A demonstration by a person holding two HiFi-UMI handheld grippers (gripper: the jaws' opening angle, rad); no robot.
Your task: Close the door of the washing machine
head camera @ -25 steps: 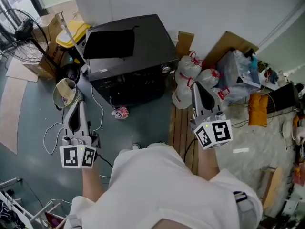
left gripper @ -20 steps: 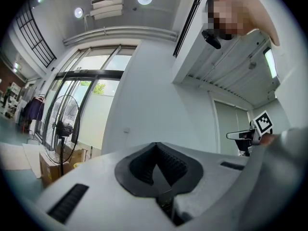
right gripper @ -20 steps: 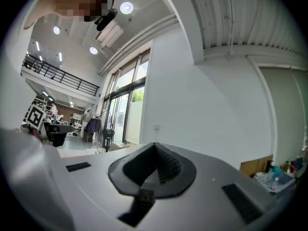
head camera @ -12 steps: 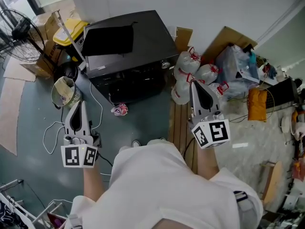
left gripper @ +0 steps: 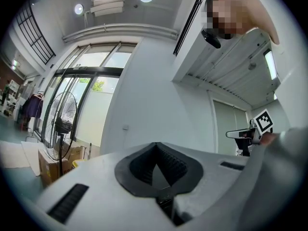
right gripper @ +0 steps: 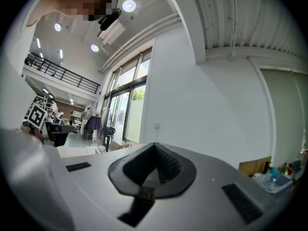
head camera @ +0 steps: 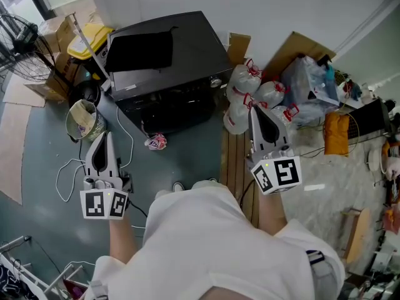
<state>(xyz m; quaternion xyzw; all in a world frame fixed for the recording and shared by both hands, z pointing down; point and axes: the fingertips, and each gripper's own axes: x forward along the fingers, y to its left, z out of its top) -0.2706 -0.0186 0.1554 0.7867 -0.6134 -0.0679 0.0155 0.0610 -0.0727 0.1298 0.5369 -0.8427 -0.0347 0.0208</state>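
The black washing machine (head camera: 187,55) stands against the white wall at the top of the head view, with a darker flat panel (head camera: 140,50) on its top. Its dark front (head camera: 169,108) faces me; I cannot tell how the door stands. My left gripper (head camera: 102,137) is held level over the floor, short of the machine's left front corner, shut and empty. My right gripper (head camera: 257,112) points at the bags to the right of the machine, also shut and empty. In the left gripper view the left gripper (left gripper: 155,148) shows only wall beyond it, as does the right gripper (right gripper: 155,147) in its view.
White tied bags (head camera: 247,95) and flat cardboard (head camera: 294,52) crowd the machine's right side. A yellow bin (head camera: 87,42), a floor fan (head camera: 19,36) and a lined basket (head camera: 83,120) stand on its left. A crumpled wrapper (head camera: 156,142) and a white cable (head camera: 69,174) lie on the floor.
The head view has shifted a little, so the machine sits slightly higher in the picture. Both grippers stay where they were, still shut.
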